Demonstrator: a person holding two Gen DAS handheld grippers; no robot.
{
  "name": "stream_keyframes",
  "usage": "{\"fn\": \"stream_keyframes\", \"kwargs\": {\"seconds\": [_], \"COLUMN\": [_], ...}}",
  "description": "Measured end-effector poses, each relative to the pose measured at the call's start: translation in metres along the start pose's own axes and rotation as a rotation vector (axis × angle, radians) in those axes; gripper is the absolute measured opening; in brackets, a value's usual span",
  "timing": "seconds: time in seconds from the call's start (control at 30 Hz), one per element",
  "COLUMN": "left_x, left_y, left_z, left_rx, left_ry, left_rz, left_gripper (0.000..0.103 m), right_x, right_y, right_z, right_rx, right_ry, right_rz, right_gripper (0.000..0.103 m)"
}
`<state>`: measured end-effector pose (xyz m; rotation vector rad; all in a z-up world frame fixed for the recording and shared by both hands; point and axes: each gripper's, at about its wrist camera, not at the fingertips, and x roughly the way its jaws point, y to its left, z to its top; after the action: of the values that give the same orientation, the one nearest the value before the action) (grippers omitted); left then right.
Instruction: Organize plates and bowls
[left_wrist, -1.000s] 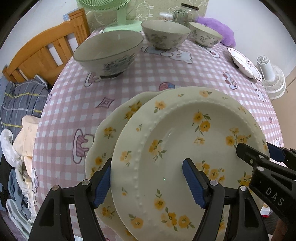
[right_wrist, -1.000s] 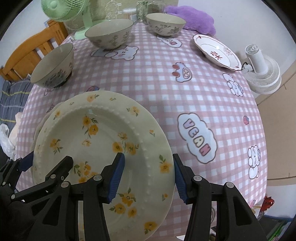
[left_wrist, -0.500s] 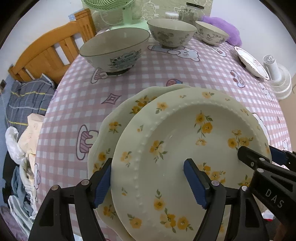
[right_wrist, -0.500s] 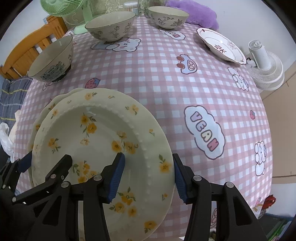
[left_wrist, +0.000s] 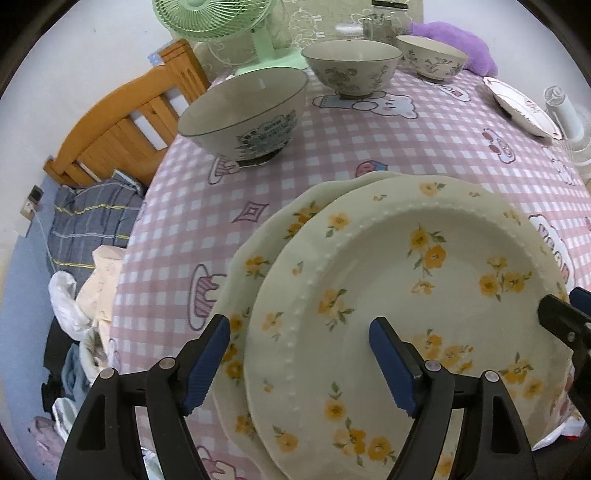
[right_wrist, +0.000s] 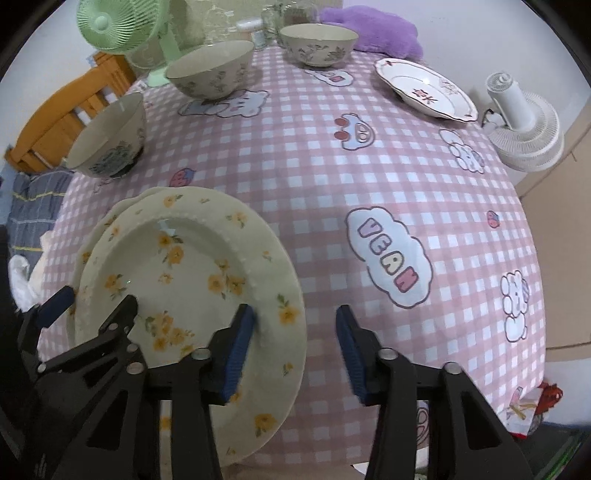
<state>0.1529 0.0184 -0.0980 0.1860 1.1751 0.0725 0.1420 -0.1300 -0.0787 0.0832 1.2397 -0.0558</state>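
Two stacked floral plates (left_wrist: 417, 306) sit between both parted grippers (right_wrist: 295, 343).

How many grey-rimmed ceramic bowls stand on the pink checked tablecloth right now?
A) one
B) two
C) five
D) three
D: the left wrist view shows three bowls apart from one another: a large dark-patterned bowl nearest, a floral middle bowl behind it, and a smaller far bowl by the purple plush cushion.
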Motion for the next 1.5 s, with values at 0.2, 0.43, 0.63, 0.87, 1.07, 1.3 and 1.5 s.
{"fn": "stream_keyframes", "kwargs": {"seconds": [0.2, 0.43, 0.63, 0.87, 1.07, 1.3, 1.5], "left_x": [-0.004, -0.008, -0.005, -0.003, 0.002, -0.009, -0.027], "left_y": [0.023, 0.036, 0.038, 0.038, 0.043, 0.043, 0.039], "left_z": [-0.004, -0.009, -0.01, -0.008, -0.005, 0.001, 0.01], "left_rx": [-0.087, -0.112, -0.12, -0.097, -0.089, -0.069, -0.063], "left_ry": [-0.011, -0.025, -0.012, -0.016, -0.013, -0.028, -0.067], "left_rz": [-0.043, -0.077, -0.129, -0.126, -0.135, -0.161, -0.185], "left_gripper": [0.08, 0.08, 0.08, 0.08, 0.08, 0.082, 0.085], "right_x": [0.002, 0.011, 0.014, 0.018, 0.022, 0.014, -0.015], "right_y": [0.015, 0.033, 0.039, 0.05, 0.055, 0.051, 0.045], "right_z": [-0.005, -0.005, -0.001, 0.004, 0.01, 0.013, 0.019], "right_rx": [-0.052, -0.103, -0.11, -0.094, -0.07, -0.042, -0.056], "right_ry": [-0.014, 0.006, 0.028, 0.03, 0.015, 0.009, -0.073], "right_rz": [-0.011, -0.022, -0.072, -0.13, -0.133, -0.064, -0.031], "right_gripper": [0.033, 0.035, 0.037, 0.041, 0.044, 0.05, 0.053]}}
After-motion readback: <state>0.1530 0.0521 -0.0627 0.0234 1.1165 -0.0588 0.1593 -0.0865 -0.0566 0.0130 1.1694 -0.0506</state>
